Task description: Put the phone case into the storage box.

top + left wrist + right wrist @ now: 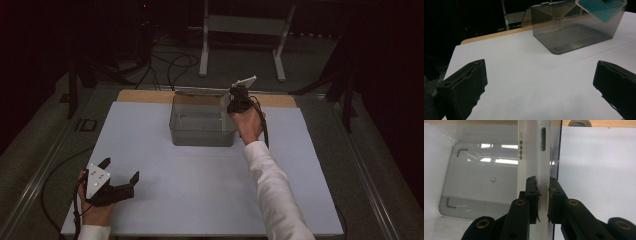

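The right gripper (235, 97) holds a thin white slab, probably a phone or small tablet (534, 157), over the right edge of a clear bin (202, 135) that stands at the back of the counter (200, 200). Its fingers (532, 195) are pinched narrow on the slab's two flat faces, low down, with the long body standing up past them. The slab looks stiff, light and smooth, so it could slip or swing if held loosely; a firm pinch across the faces near the middle would likely control it better than one at the end, and setting it down gently matters since it may be fragile. The left gripper (117, 182) rests at the near left corner of the counter, well apart from the bin, its fingers (464, 87) spread wide and empty. The right gripper view shows the slab's side edge with a slot and small dots, and the bin floor beneath. The left gripper view shows a teal face on the slab (599, 7) tilted above the bin's rim, which the high view, being dim, renders merely as a pale sliver.
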{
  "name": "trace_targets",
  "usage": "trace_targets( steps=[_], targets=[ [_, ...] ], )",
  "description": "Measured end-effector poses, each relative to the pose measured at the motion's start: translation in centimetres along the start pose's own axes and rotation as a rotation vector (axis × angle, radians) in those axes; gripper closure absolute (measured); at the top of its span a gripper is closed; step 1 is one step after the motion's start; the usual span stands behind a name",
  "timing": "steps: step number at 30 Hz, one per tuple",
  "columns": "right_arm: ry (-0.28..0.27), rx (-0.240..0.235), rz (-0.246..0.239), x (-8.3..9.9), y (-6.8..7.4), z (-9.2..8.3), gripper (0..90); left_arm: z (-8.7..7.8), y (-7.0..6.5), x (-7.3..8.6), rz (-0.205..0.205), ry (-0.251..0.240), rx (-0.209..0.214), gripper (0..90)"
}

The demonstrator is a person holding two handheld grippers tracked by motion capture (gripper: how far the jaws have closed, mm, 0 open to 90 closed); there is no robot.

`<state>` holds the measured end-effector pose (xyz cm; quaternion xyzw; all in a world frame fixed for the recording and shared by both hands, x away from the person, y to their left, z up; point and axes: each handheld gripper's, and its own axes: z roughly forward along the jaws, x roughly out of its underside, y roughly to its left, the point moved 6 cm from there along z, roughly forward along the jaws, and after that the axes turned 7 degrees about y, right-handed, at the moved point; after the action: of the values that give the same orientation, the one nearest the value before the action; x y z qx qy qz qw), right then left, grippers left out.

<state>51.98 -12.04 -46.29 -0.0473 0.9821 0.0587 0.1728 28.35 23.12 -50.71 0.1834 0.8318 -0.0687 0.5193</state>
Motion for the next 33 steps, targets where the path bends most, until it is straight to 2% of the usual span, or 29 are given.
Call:
trace_targets(
  steps=[33],
  targets=[
    [0.02, -0.005, 0.011, 0.1, 0.1, 1.2, 81.0, 0.0, 0.1, 0.0, -0.002, 0.001, 0.001, 0.2]
  ],
)
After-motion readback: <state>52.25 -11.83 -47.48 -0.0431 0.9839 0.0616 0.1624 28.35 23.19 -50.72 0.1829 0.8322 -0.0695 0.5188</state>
